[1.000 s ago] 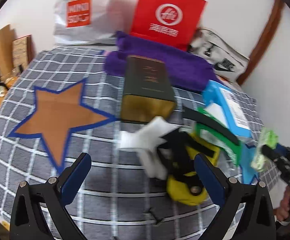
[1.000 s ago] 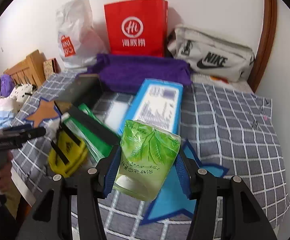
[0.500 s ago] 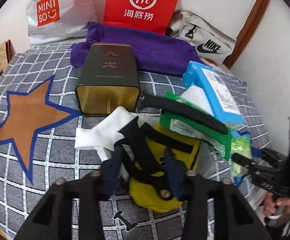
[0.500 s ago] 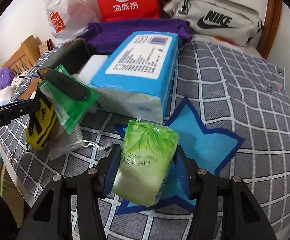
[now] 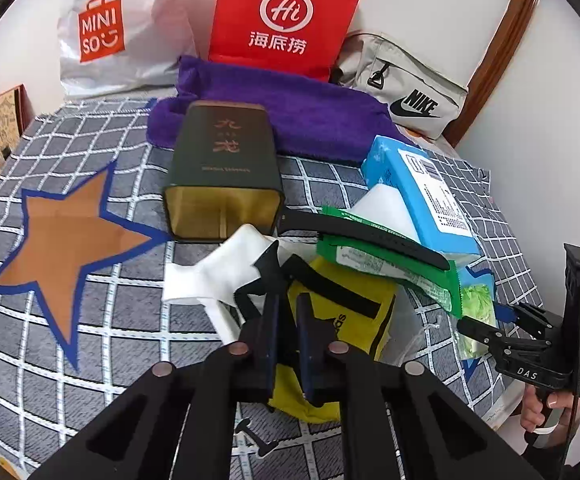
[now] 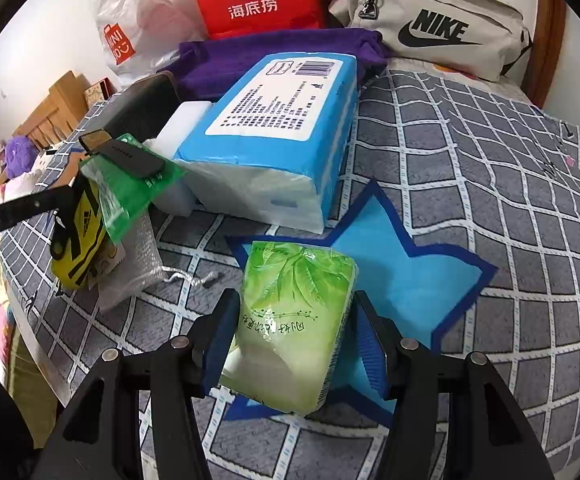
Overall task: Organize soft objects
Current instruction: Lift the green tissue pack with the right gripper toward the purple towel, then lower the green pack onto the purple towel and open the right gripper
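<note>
My right gripper (image 6: 296,328) is shut on a green tissue pack (image 6: 290,320) and holds it just over the blue star patch (image 6: 402,276); the pack also shows in the left wrist view (image 5: 476,312). My left gripper (image 5: 287,312) is shut on the black strap of a yellow Adidas pouch (image 5: 342,320), which lies in a pile with a white cloth (image 5: 217,272) and a green packet (image 5: 390,260). The pouch also shows in the right wrist view (image 6: 79,236).
A blue tissue pack (image 6: 277,128), a dark tin box (image 5: 223,172), a purple towel (image 5: 310,112), a red paper bag (image 5: 281,20), a Miniso bag (image 5: 105,32) and a Nike pouch (image 6: 438,28) lie on the checked bedcover. An orange star patch (image 5: 61,248) is at left.
My left gripper has closed from wide open onto the yellow pouch's strap. My right gripper has lowered the green tissue pack towards the blue star.
</note>
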### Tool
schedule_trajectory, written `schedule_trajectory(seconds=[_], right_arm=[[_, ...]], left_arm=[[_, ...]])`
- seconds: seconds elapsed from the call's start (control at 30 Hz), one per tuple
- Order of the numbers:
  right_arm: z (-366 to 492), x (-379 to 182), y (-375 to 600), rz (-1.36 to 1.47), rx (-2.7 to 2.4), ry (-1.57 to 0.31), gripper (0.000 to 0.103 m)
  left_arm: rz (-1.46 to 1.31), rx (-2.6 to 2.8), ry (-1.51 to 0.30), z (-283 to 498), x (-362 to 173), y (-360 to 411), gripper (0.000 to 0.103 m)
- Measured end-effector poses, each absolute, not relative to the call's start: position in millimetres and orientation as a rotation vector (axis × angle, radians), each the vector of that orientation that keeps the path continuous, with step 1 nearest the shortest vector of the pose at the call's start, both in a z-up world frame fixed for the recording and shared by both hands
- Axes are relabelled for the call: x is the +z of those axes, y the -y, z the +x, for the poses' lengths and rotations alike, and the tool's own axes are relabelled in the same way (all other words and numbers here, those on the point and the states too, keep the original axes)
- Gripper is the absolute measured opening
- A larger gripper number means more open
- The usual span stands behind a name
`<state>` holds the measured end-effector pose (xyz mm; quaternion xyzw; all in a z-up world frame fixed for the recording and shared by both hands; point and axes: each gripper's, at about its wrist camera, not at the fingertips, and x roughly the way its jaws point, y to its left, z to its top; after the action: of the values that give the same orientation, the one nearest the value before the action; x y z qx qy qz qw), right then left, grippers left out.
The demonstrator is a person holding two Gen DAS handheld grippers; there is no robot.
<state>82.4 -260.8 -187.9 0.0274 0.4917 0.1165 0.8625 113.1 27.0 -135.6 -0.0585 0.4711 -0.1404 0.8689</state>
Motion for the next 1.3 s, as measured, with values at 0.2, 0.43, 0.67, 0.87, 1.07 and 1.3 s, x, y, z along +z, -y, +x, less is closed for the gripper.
schedule_trajectory(seconds=[0.2, 0.43, 0.67, 0.87, 1.07, 1.3], right_arm=[[84, -193, 253, 0.024, 0.226, -1.024, 0.06], [84, -190, 251, 0.015, 0.224, -1.005, 0.052], [78, -168, 254, 0.018, 0.223, -0.952, 0.051], [74, -138, 258, 0.055, 0.266, -0.89, 0.051], [85, -113, 261, 0.065, 0.271, -0.846, 0.051], [114, -94, 257, 0.04, 0.288, -0.825, 0.051]], left_arm=[[-0.157, -0.258, -1.028, 117, -148, -35, 0.008], [-0.178, -0.287, -1.044, 122, -157, -25, 0.009], [-0.204, -0.311, -0.989, 114, -142, -33, 0.005], [-0.215, -0.288, -0.951, 112, -121, -44, 0.004], [-0.217, -0.271, -0.921, 121, -103, -48, 0.004], [-0.217, -0.276, -0.89, 140, -77, -51, 0.004]])
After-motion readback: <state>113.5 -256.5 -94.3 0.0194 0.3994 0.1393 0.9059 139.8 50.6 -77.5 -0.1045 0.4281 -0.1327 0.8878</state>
